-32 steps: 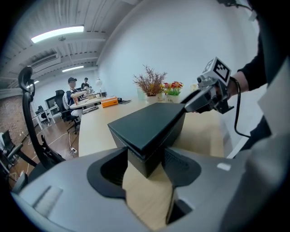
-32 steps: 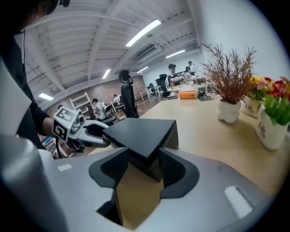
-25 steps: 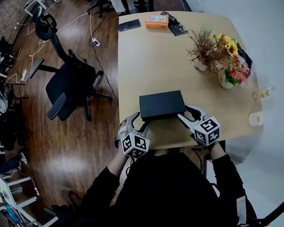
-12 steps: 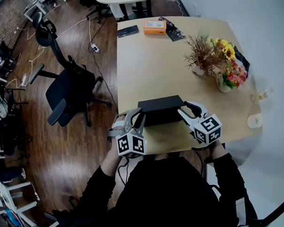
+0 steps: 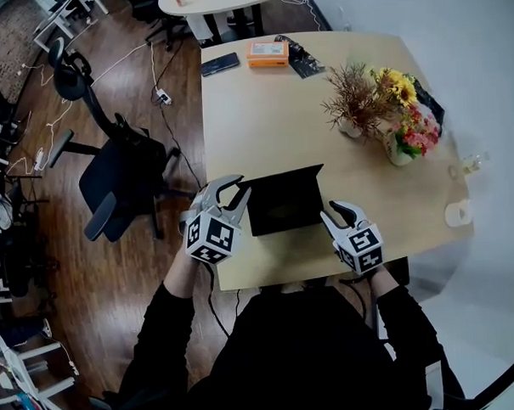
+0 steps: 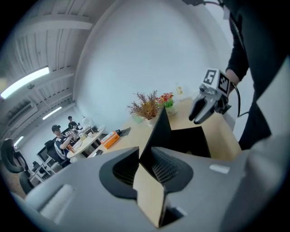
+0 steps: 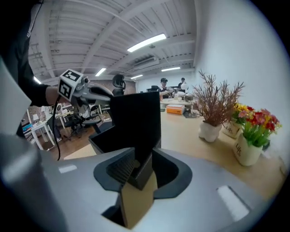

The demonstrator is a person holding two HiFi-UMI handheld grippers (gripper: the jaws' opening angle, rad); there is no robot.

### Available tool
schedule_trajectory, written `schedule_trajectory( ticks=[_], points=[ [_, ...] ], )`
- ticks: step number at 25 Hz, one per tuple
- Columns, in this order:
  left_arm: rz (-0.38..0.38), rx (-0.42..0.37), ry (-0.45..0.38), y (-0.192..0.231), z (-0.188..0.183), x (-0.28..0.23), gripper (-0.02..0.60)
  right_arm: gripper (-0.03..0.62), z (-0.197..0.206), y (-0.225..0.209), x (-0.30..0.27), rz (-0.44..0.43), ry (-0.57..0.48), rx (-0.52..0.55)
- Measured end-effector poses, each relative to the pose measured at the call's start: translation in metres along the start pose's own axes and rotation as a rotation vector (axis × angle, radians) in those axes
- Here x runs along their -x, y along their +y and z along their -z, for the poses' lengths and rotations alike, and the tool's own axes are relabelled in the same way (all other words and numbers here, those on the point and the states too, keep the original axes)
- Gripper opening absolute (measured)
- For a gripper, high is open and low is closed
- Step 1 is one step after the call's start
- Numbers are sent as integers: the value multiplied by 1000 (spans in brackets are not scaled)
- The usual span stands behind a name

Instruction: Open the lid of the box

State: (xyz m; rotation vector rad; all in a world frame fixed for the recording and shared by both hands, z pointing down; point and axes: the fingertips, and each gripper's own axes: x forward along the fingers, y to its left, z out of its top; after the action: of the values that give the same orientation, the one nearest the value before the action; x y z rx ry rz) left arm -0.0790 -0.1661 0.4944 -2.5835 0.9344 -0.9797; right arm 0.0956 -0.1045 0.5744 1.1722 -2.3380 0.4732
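At the near edge of the light wooden surface point(image 5: 262, 115), the person has a tool in each hand on a black rectangular box point(image 5: 288, 224). The left tool point(image 5: 242, 189) point(image 6: 142, 163) is closing, its pads already pinching the left edge of the thin black lid point(image 6: 159, 129) point(image 7: 136, 118), which is lifted clear of the base and stands up steeply. The right tool point(image 5: 334, 213) point(image 7: 138, 170) is closing round the box's near right corner. That corner sits between its jaws, but I can't see them clamped on it. The inside of the box lies open.

Further back on the right stand a bunch of dried brown twigs in a white pot point(image 5: 353, 106) and, just beside it, bright flowers in a white vase point(image 5: 405, 130). At the far end lie a flat orange package point(image 5: 268, 52) and a dark phone point(image 5: 220, 64).
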Motion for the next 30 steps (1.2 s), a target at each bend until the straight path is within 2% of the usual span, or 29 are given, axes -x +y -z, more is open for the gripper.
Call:
schedule_trajectory(
  ticks=[3, 5, 8, 11, 16, 19, 26, 28, 30],
  points=[
    [32, 93, -32, 18, 4, -11, 71, 112, 19, -2, -6, 28, 42, -15],
    [53, 186, -60, 31, 9, -19, 77, 87, 21, 0, -8, 28, 43, -27],
    [93, 426, -129, 48, 19, -32, 72, 37, 21, 5, -10, 22, 42, -31],
    [117, 677, -195, 59, 32, -45, 61, 29, 21, 6, -11, 26, 41, -54],
    [102, 948, -239, 68, 54, -61, 61, 29, 21, 5, -11, 16, 49, -86],
    [101, 1099, -223, 65, 74, -67, 60, 29, 21, 5, -11, 16, 54, -80],
    [100, 1122, -107, 36, 114, -66, 38, 31, 20, 3, -11, 9, 49, -85],
    [49, 1112, -87, 35, 121, -61, 38, 30, 21, 2, -11, 7, 47, -85],
    [-47, 1054, -73, 41, 121, -49, 38, 31, 21, 2, -11, 1, 48, -79]
  ],
)
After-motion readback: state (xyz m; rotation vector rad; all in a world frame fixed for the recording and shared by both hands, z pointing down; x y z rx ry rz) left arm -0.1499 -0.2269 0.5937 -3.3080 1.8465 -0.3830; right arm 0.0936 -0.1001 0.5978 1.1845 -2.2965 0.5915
